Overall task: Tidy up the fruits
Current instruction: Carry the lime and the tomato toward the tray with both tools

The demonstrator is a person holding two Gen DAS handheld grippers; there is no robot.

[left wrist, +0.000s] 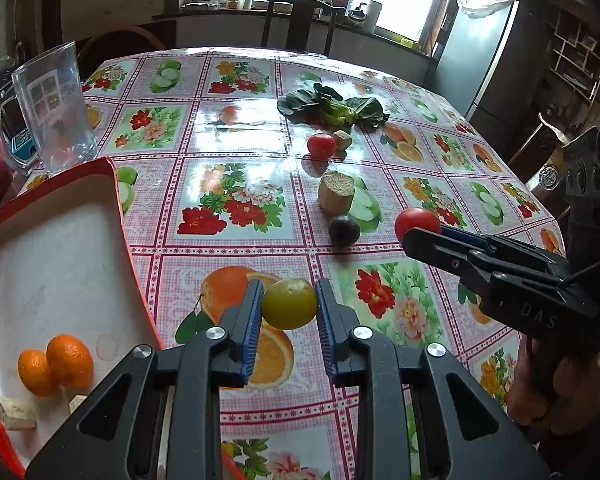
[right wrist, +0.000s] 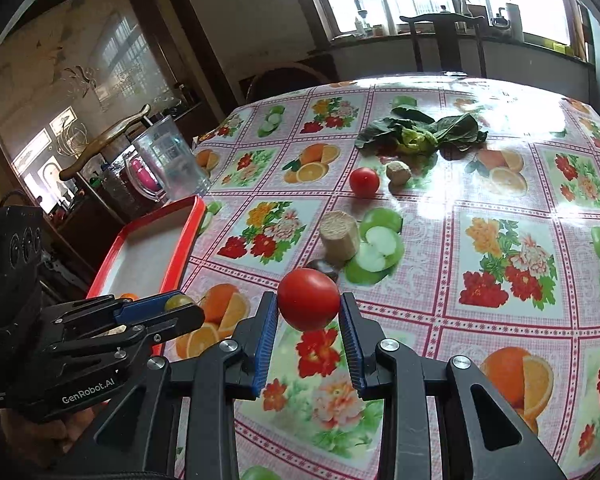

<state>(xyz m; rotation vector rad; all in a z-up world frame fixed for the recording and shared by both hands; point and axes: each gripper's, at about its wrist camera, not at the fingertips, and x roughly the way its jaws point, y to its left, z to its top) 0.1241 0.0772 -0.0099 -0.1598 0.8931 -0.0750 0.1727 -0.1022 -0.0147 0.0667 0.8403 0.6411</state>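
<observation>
Fingers (left wrist: 252, 312) of the left gripper (left wrist: 289, 312) pinch a green fruit (left wrist: 289, 303) at mid-pad, lifted off the table (left wrist: 228, 148) just right of the red tray (left wrist: 126, 216), likely bound there beside two oranges (left wrist: 56, 364). Right gripper (right wrist: 309, 322) clamps a red tomato (right wrist: 309, 299) near the pad tips (also airborne); both grips look centred.

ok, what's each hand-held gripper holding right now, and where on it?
Left hand-held gripper: round yellow-green fruit, pinched across its sides. Right hand-held gripper: round red tomato, also pinched across its sides.
</observation>
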